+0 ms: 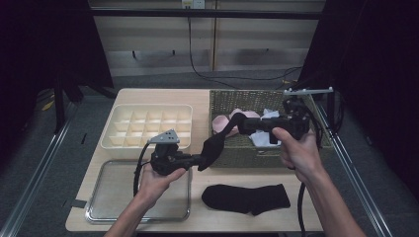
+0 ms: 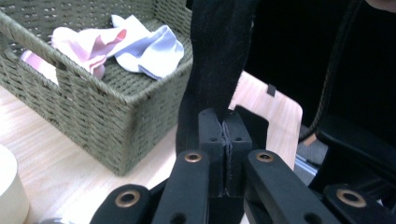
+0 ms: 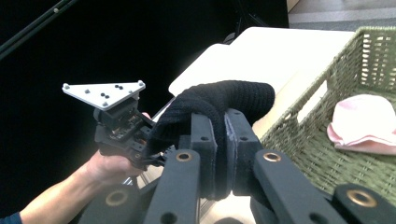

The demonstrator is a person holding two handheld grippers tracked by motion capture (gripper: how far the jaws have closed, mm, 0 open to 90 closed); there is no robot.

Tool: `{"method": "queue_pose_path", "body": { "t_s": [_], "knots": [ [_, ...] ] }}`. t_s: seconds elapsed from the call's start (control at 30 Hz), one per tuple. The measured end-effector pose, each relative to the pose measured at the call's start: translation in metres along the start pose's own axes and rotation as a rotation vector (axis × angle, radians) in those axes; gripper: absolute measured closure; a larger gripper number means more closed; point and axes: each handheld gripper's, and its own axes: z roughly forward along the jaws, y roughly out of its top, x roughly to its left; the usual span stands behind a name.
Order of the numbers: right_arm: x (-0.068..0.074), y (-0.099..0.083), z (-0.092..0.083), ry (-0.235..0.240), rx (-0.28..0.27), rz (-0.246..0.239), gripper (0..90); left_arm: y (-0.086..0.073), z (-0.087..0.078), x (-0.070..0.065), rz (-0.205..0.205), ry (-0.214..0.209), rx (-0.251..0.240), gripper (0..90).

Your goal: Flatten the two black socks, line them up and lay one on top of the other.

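- Left gripper view: the left gripper (image 2: pixel 225 140) has its jaws clamped on one end of a black sock (image 2: pixel 219 60).
- The right gripper (image 3: pixel 223 140) pinches the other end, so the sock hangs stretched between them above the table (image 1: pixel 197 217), beside the wicker basket (image 1: pixel 257 98).
- A second black sock (image 1: pixel 247 198) lies flat on the table.

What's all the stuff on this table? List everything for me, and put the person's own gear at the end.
held sock: one, black, stretched in the air between both grippers, in front of the basket
second sock: one, black, flat on the table's near edge
basket: one, olive-green wicker, right side of the table
clothes in basket: a few pieces, pink and pale blue-white
divided box: one, cream, far left
tray: one, metal, near left
table: one, light wood
left gripper: black, fingers shut on the held sock's lower end
right gripper: black, fingers shut on its upper end
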Motion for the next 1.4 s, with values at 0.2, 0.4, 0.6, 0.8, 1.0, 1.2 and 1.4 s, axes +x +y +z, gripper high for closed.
{"method": "queue_pose_path", "body": {
  "t_s": [0.2,0.4,0.6,0.8,1.0,1.2,1.4],
  "knots": [
    [-0.010,-0.015,-0.005,-0.008,-0.008,0.022,83.8,-0.002,-0.005,-0.002,0.008,0.016,0.014,89.1],
    [-0.018,-0.038,-0.009,-0.035,0.009,0.027,83.7,-0.013,-0.003,-0.001,0.007,0.021,0.043,89.1],
    [-0.028,-0.061,-0.013,-0.055,0.030,0.063,83.6,-0.023,0.000,-0.002,0.015,0.021,0.081,89.2],
    [-0.039,-0.082,-0.018,-0.091,0.053,0.103,83.7,-0.028,0.006,-0.002,0.012,0.016,0.103,89.3],
    [-0.047,-0.097,-0.027,-0.126,0.052,0.129,83.8,-0.031,0.010,-0.003,0.012,0.017,0.122,89.5],
    [-0.057,-0.117,-0.032,-0.142,0.055,0.175,83.7,-0.033,0.014,-0.002,0.001,0.003,0.127,89.6],
    [-0.065,-0.136,-0.038,-0.166,0.049,0.208,83.4,-0.036,0.019,-0.004,0.020,0.000,0.165,89.6]
  ]
}}
